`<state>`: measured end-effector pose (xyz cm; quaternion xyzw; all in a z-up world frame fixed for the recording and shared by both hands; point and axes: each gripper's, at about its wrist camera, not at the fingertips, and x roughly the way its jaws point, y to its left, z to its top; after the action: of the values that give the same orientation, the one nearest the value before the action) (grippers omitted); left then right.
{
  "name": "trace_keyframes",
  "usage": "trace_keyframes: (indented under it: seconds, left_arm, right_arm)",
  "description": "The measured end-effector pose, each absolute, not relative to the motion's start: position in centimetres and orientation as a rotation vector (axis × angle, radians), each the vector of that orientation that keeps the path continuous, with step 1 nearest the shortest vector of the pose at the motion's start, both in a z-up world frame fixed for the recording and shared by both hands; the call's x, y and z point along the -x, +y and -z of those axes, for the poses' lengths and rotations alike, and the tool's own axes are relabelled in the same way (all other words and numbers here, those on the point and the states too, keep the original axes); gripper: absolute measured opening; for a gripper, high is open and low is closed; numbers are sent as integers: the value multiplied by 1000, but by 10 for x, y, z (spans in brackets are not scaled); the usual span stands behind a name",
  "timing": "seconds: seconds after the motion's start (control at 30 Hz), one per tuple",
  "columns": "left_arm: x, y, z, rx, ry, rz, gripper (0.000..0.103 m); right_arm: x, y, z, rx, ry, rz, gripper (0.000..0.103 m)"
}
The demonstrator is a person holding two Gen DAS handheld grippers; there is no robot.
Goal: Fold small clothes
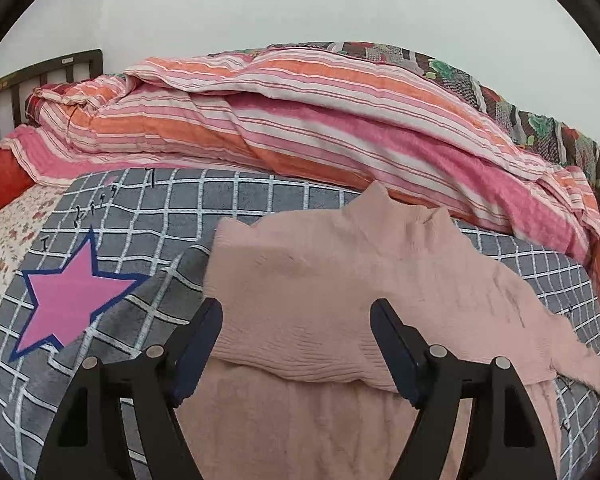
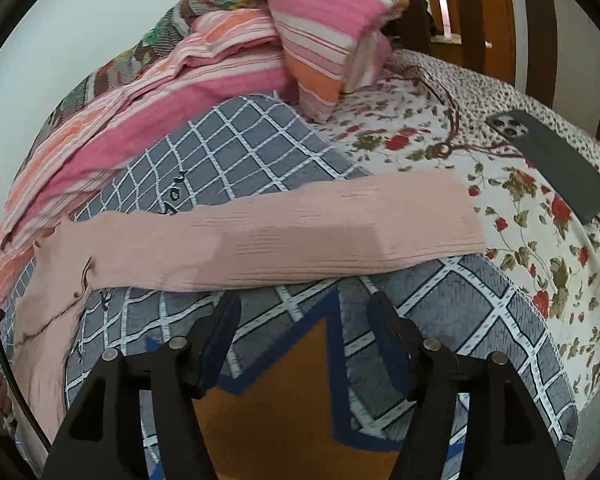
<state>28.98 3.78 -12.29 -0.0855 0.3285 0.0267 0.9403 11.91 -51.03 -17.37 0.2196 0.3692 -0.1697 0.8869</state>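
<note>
A pale pink knit sweater [image 1: 340, 288] lies on a grey checked blanket [image 1: 148, 216] on the bed, its left part folded over the body. My left gripper [image 1: 296, 320] is open and empty, just above the sweater's folded edge. In the right wrist view one sweater sleeve [image 2: 300, 232] stretches out to the right across the blanket [image 2: 236, 148]. My right gripper [image 2: 304, 312] is open and empty, a little in front of that sleeve, over an orange star patch [image 2: 284, 400].
A pink star patch [image 1: 72, 300] is on the blanket at left. A rolled pink and orange striped quilt [image 1: 300, 120] lies behind the sweater. A dark phone [image 2: 552, 160] lies on the floral sheet [image 2: 500, 240] at right. A wooden bed frame [image 2: 460, 8] stands beyond.
</note>
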Motion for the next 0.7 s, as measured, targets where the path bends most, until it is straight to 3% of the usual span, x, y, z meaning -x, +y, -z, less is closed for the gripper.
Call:
trace_keyframes:
  seconds: [0.27,0.3,0.37,0.43,0.7]
  left_arm:
    - [-291,29,123,174,660,-25,75]
    - [-291,30,123,180,659,-23,75]
    - [-292,32,124,178,660,-33,75]
    - [-292,34,124,172,663,-39,75]
    - [-286,71,117,258,650,-79,75]
  right_arm:
    - [-133,-534,180,-520,711,359,65]
    - [-135,-536,179,-517,709,365,61]
    - [-141,-539,177,-491,718,391,42]
    - [-147,-541,176,-479,722,394,13]
    - [-162,-498,121,-324,651,397,7]
